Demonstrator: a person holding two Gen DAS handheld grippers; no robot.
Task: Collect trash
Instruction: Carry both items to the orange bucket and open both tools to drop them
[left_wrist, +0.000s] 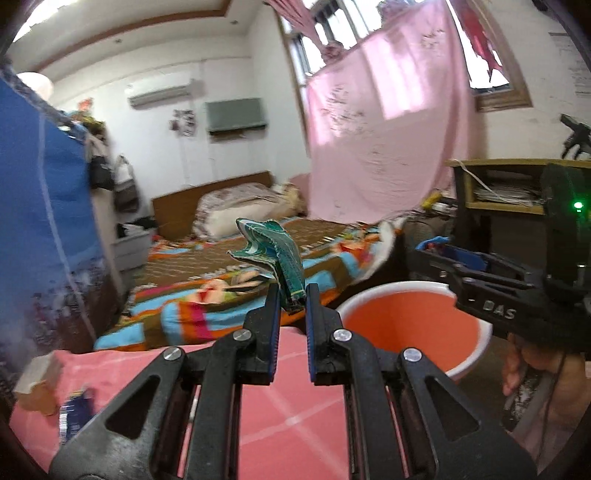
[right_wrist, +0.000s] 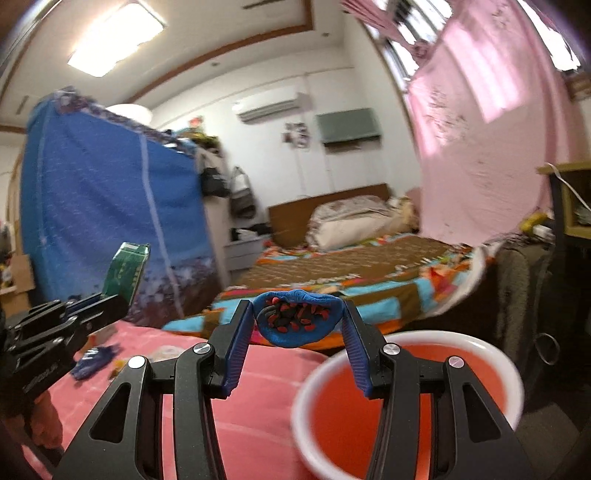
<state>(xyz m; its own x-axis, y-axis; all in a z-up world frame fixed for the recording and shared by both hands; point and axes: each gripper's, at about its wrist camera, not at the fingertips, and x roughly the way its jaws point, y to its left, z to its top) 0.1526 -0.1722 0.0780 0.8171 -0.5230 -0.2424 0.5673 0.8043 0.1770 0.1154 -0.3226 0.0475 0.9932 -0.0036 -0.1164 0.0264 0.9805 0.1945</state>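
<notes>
Left wrist view: left gripper (left_wrist: 291, 295) nearly closed, both fingers pinching the lower end of one green wrapper (left_wrist: 271, 249), crumpled, standing up above the fingertips. One orange bucket (left_wrist: 469, 354) with a white rim, lower right of the fingertips, mouth open. The right gripper (left_wrist: 443, 264) reaches in from the right edge over the bucket's far rim; its tips are too dark to read here. Pink surface (left_wrist: 288, 398) below, with one blue packet (left_wrist: 75, 410) and one tan box (left_wrist: 37, 384) lying at its left end.

Right wrist view: right gripper (right_wrist: 299, 317) spread moderately wide, one blue crumpled wrapper (right_wrist: 295, 321) with red and black print held between the two pads. Bucket (right_wrist: 509, 369) just below and right of it. Left gripper (right_wrist: 99, 304) at left, holding the green wrapper (right_wrist: 127, 275) upright. Blue scraps (right_wrist: 94, 360) lie on the pink surface (right_wrist: 258, 373); their count is unclear through blur.
</notes>
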